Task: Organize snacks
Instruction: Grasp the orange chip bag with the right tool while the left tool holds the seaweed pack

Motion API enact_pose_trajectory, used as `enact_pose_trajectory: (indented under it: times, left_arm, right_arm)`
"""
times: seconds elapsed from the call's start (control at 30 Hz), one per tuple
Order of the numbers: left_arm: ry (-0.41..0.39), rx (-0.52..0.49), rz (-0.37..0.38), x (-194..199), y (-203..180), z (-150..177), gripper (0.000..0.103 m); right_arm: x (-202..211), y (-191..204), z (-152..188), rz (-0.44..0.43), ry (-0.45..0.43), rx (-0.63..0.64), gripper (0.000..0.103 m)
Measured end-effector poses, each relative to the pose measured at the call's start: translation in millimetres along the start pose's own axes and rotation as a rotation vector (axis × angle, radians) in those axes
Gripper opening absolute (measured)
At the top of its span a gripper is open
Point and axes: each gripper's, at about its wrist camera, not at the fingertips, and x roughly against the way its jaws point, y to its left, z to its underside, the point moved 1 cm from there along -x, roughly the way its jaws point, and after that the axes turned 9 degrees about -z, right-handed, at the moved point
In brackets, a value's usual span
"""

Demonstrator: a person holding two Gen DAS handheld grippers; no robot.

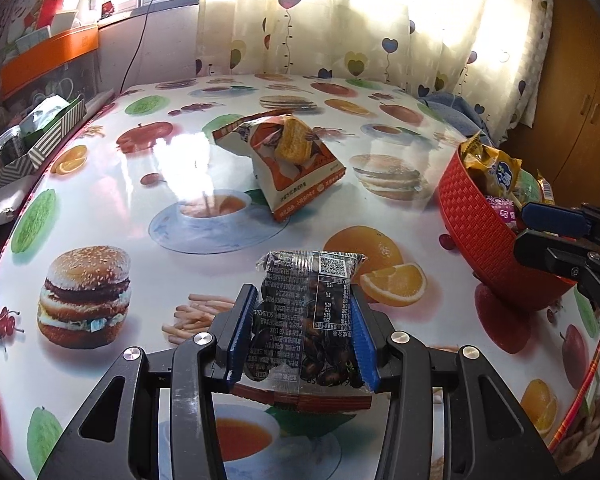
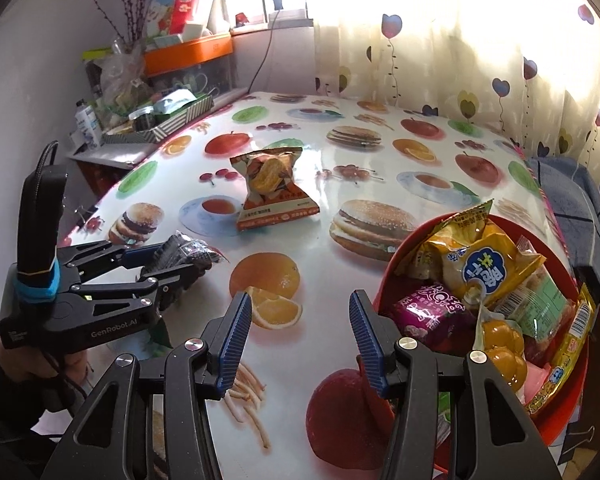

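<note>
Nearest the left wrist lens, the left gripper [image 1: 304,332] pinches one dark packet [image 1: 306,316] of what look like black seeds between its two blue pads, lifted just off the table [image 1: 100,208] with its food-print cloth. One orange-and-white biscuit bag [image 1: 290,160] stands alone at twelve o'clock from that packet, well apart. One red basket [image 1: 480,232] sits at two o'clock, near the table's right edge. From the right wrist view I count at least five wrapped snacks heaped inside it, among them one yellow bag [image 2: 486,268] and one purple pack [image 2: 428,312]. The right gripper [image 2: 300,336] hangs spread and empty, the basket rim at its three o'clock.
</note>
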Motion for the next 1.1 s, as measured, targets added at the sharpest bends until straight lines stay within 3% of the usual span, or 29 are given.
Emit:
enact_pose_trajectory:
  times: [0.47,0.93,1.1]
  left_arm:
    - [0.014,0.087,-0.084,-10,42,2,0.046]
    - [0.035,0.136,-0.055,-17,58,0,0.047]
    - [0.039,0.177,-0.108,-18,75,-3,0.047]
  right_arm:
    - [-29,13,-17,-0.024,0.047,0.03,0.05]
    - [-49,22,-46,-0.026,0.075,0.067,0.054]
    - [-67,27,-63,-0.033,0.097,0.098,0.058]
